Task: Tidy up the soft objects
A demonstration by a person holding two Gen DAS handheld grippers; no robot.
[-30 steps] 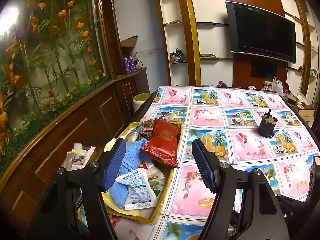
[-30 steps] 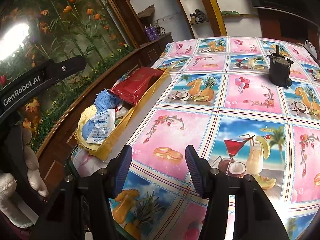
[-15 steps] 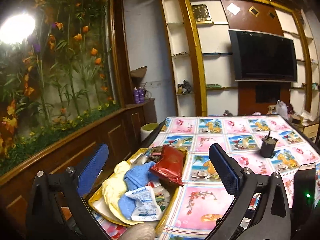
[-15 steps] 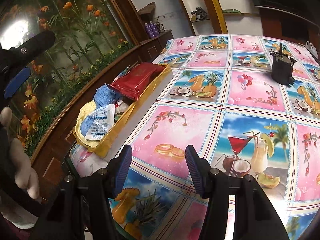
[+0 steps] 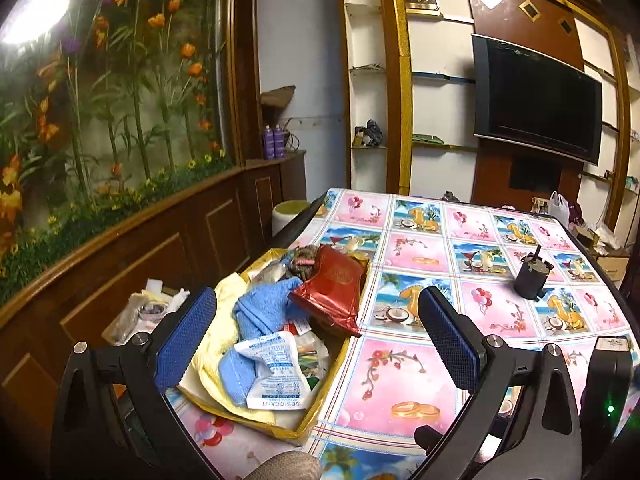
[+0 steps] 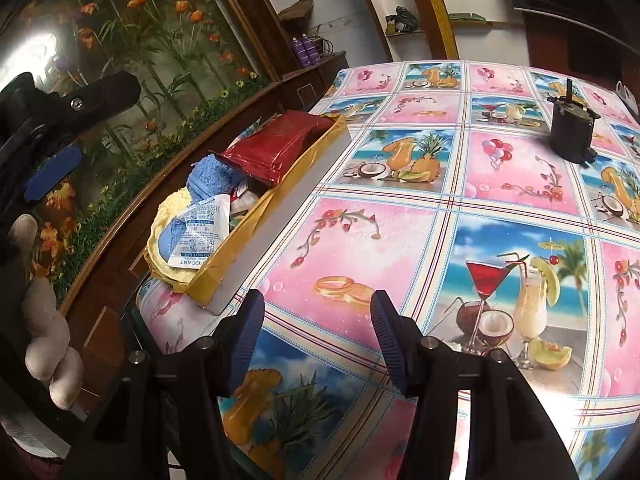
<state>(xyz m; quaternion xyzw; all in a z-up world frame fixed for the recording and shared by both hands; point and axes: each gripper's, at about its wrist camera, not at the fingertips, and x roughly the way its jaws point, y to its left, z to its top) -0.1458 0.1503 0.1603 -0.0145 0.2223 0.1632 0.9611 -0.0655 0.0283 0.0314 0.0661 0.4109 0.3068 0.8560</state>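
A yellow-lined box [image 5: 316,412] stands at the table's left edge. It holds a blue cloth [image 5: 260,312], a yellow cloth [image 5: 218,344], a red foil pouch [image 5: 336,284], a white desiccant packet [image 5: 276,376] and other small items. The box [image 6: 256,220] also shows in the right wrist view with the blue cloth [image 6: 208,176] and red pouch [image 6: 276,148]. My left gripper [image 5: 316,332] is open and empty, held above the box's near end. My right gripper [image 6: 316,336] is open and empty, low over the tablecloth right of the box.
A small black motor-like cylinder [image 5: 530,276] stands on the patterned tablecloth [image 5: 440,256] at the right, also in the right wrist view [image 6: 572,136]. A wooden panelled wall with a flower mural [image 5: 100,120] runs along the left. Clutter [image 5: 148,308] lies beside the table.
My left gripper has lifted and pulled back from the box, and its jaws have opened wider. The right gripper has barely moved.
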